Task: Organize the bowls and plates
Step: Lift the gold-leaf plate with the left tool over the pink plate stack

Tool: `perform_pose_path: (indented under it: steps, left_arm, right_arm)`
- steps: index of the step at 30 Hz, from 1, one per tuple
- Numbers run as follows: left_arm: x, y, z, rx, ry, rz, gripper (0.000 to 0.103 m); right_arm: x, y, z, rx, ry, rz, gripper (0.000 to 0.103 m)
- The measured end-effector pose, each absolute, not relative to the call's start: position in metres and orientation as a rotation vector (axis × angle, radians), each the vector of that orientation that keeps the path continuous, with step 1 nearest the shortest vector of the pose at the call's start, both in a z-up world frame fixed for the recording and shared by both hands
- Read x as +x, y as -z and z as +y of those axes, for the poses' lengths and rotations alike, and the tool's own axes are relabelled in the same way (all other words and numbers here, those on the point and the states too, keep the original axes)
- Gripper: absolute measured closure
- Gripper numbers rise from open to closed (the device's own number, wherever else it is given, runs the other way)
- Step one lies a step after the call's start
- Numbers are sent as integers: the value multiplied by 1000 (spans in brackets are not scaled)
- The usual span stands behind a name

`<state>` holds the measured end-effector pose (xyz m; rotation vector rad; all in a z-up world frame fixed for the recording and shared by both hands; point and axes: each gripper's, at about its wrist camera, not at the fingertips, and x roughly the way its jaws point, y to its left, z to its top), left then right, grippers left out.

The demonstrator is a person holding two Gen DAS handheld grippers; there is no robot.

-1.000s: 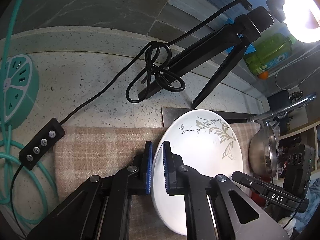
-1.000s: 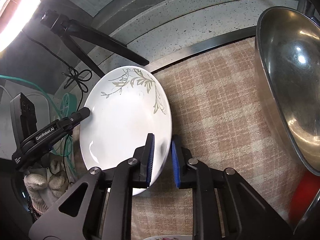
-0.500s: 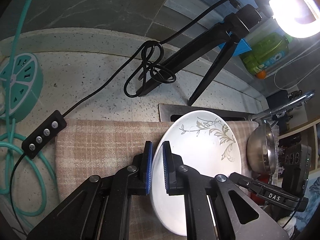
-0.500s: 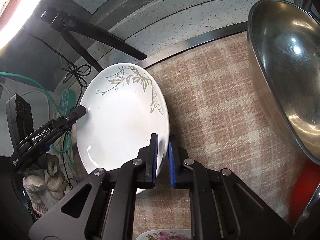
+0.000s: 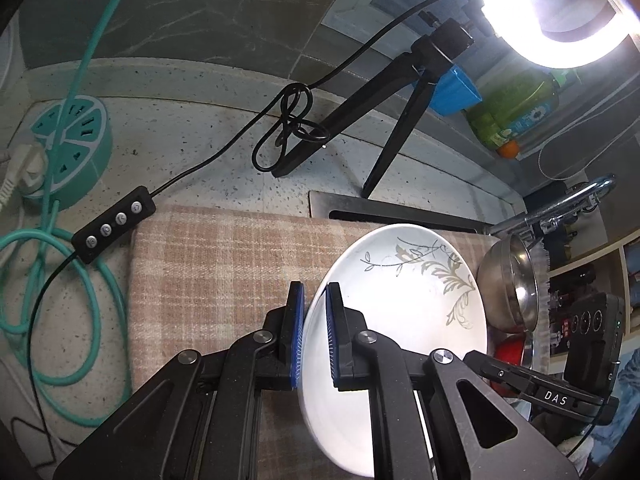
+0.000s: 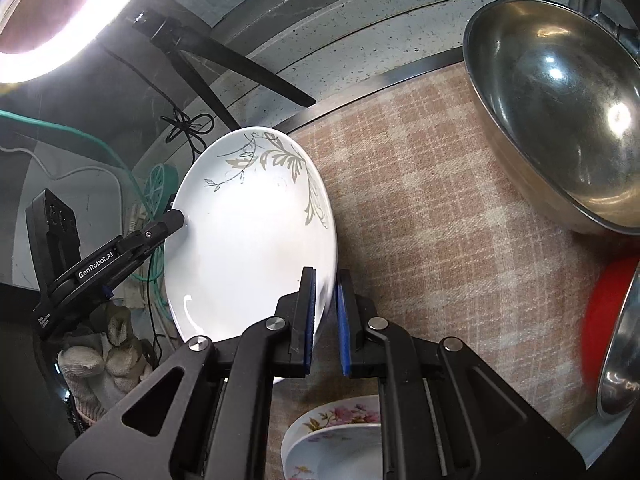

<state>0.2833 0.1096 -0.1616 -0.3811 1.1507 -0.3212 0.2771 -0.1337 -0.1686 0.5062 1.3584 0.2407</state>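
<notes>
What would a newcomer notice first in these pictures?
First, the white plate with grey leaf pattern, clamped at opposite rims by the left gripper and right gripper above the checked cloth. Next, the steel bowl at upper right and the glaring ring light.

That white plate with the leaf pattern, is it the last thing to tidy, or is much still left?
Nothing looks sorted yet. In hand: the white plate with the grey leaf pattern, pinched at opposite rims by the left tool and right tool, above the checked cloth. Left: the large steel bowl, the pink-flowered plate and a red dish.
</notes>
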Motion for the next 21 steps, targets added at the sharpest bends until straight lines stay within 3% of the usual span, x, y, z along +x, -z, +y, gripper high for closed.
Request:
perform_pose_path:
  steps: [21]
  left_arm:
    - [213,127,74,-381,333,1093,94]
  right_arm:
    - [217,147,-171,552,-284,1349,93]
